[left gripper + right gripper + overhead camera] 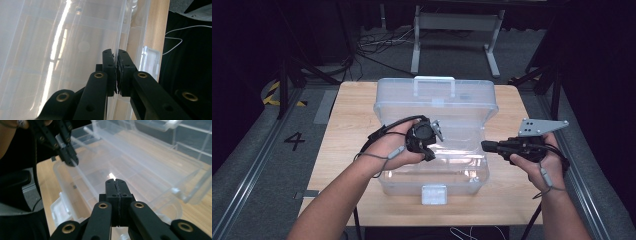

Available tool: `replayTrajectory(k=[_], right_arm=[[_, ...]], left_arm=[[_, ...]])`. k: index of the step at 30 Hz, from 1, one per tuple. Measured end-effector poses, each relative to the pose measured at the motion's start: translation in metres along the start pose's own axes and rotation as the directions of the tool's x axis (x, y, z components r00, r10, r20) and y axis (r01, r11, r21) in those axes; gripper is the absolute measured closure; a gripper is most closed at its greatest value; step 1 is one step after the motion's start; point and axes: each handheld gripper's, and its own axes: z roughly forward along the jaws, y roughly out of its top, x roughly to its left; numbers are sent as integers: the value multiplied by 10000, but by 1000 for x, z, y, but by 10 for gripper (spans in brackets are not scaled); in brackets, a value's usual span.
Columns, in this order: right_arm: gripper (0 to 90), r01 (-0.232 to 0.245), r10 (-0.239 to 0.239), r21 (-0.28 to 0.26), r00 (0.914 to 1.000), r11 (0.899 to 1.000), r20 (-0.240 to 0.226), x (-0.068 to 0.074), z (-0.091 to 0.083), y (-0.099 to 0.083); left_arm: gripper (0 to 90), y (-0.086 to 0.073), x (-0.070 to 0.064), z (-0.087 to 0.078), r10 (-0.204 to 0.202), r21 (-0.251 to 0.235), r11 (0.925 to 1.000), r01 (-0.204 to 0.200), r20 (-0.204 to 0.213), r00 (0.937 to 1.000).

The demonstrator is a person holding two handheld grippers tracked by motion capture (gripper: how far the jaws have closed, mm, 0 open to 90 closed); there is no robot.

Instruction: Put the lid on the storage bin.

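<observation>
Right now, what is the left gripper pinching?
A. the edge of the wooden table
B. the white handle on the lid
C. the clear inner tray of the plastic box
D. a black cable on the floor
C: the left gripper has its jaws shut on the thin edge of the clear inner tray, inside the open plastic box.

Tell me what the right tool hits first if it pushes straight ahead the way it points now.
Probably the clear plastic storage box: the right tool, jaws closed, points leftward at the box's right side wall and sits close beside it. Whether it would clear the rim is hard to judge.
</observation>
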Motion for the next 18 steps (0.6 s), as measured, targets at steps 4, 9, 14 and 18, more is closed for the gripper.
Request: replayTrajectory(k=[4, 9, 14, 18], right_arm=[[900, -267, 271, -334, 9996, 9991, 117, -5, -3, 0], [900, -492, 506, -585, 9984, 9971, 231, -9, -4, -1], [900, -632, 666, -796, 9970, 9948, 406, -11, -5, -2], [900, -658, 698, -833, 9965, 9943, 455, -12, -6, -2]], left_arm=[[861, -2, -2, 0, -48, -103, 9999, 47, -100, 9999], [860, -3, -4, 1, -79, -137, 9999, 77, -125, 9999], [859, -4, -6, 2, -40, -123, 9999, 37, -236, 9997], [859, -5, -9, 3, -48, -51, 10000, 46, -287, 9996]])
